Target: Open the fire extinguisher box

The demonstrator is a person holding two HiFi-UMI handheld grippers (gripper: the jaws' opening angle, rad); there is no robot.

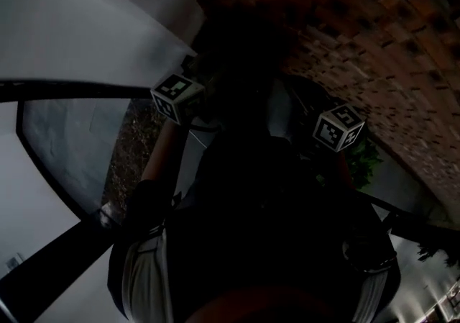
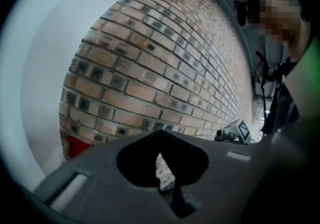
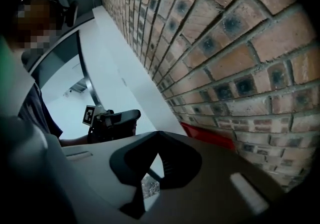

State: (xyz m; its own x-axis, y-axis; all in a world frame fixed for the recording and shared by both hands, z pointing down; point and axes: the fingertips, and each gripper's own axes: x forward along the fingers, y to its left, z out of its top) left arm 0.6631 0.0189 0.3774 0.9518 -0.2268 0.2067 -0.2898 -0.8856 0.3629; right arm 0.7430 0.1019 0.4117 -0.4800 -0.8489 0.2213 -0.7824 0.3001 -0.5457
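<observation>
- My head camera looks steeply down; brick wall (image 1: 374, 26) ahead.
- Cameras on my left hand-held gripper (image 2: 161, 168) and right hand-held gripper (image 3: 150, 170) face that wall closely.

Looks like an entrance or passage of a public or office-type building, not a home. A long bare brick wall (image 2: 160, 68) meets a smooth white wall (image 2: 40, 78). There's a big glass pane (image 1: 68, 149) in a dark frame, a strip of gravel (image 1: 133, 145) beside it, and a green plant (image 1: 365, 160). A red box (image 3: 207, 135) sits low against the brick. Light is dim.
</observation>
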